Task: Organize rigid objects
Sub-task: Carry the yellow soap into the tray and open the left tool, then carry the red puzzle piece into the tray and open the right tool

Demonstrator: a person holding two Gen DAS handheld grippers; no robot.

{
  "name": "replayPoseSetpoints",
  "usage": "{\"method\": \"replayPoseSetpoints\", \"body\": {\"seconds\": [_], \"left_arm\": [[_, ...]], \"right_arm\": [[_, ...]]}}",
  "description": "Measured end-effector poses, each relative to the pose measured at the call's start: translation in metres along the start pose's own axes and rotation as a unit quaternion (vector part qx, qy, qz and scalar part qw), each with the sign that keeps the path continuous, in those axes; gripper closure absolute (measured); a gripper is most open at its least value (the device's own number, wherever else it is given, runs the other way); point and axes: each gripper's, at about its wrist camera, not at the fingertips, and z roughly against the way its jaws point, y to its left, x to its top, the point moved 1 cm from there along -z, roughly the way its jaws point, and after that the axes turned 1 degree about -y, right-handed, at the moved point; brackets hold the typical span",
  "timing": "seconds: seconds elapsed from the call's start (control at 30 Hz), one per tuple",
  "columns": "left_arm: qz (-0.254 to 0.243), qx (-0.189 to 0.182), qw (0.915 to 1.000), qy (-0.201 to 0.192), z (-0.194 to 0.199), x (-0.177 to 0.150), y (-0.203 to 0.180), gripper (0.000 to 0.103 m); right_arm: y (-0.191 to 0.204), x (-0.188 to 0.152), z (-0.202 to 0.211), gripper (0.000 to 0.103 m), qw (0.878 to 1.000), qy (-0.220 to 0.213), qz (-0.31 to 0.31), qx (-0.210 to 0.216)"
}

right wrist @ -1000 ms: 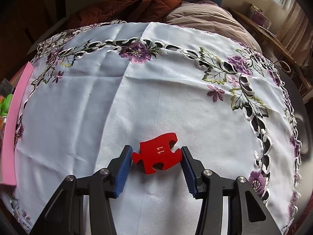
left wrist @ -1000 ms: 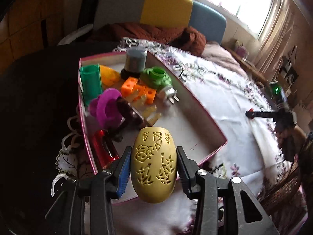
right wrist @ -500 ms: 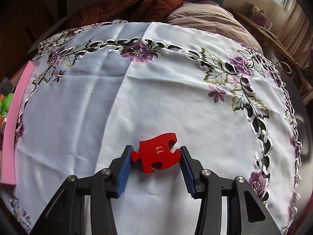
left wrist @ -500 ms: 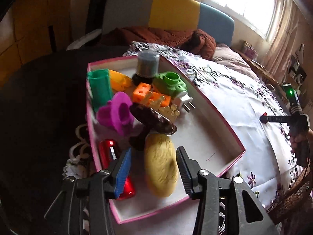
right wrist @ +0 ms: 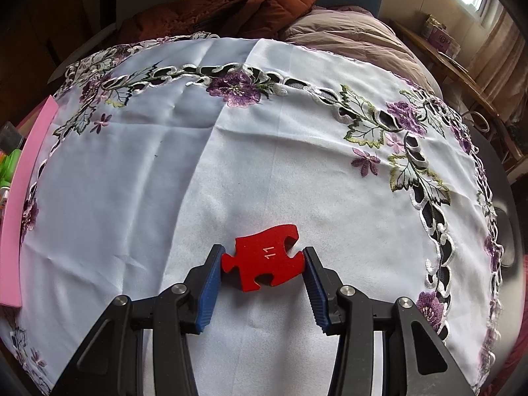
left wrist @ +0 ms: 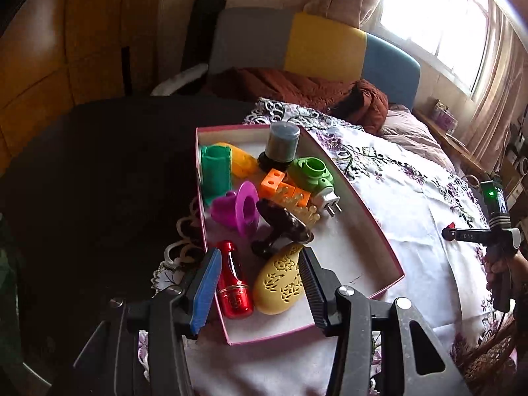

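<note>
A pink-rimmed box (left wrist: 359, 211) with a white floor stands at the left of the embroidered white cloth. A yellow perforated egg (left wrist: 280, 280) lies at its near end beside a red bottle (left wrist: 232, 283). My left gripper (left wrist: 259, 283) hovers open above them, and its pads touch neither. In the right wrist view a red puzzle piece (right wrist: 260, 264) marked 11 rests on the cloth (right wrist: 264, 151). My right gripper (right wrist: 263, 257) is shut on it, a pad pressing each side. The left wrist view shows that right gripper (left wrist: 462, 232) far to the right.
The box also holds a green tube (left wrist: 216, 175), a purple funnel (left wrist: 241, 211), orange blocks (left wrist: 280, 188), a green ring (left wrist: 312, 171), a grey cylinder (left wrist: 282, 145), a white plug (left wrist: 326, 198) and a dark brown piece (left wrist: 280, 227). Its pink edge (right wrist: 26, 181) shows at the right wrist view's left.
My left gripper let go of the yellow egg, which rolled flat beside the red bottle. The gripper then rose and tilted up. The right gripper stayed shut on the puzzle piece.
</note>
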Motion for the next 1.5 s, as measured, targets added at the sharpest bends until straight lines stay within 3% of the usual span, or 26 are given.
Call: {"method": "replayPoseSetpoints", "body": {"seconds": [0.73, 1.5], "left_arm": [[0.013, 0.010, 0.9999, 0.002, 0.006, -0.008, 0.010, 0.054], [0.059, 0.066, 0.9960, -0.005, 0.016, -0.014, 0.060, 0.054]], "right_arm": [[0.006, -0.003, 0.001, 0.055, 1.000, -0.006, 0.016, -0.014], [0.013, -0.002, 0.007, 0.056, 0.998, 0.012, 0.030, -0.049]]}}
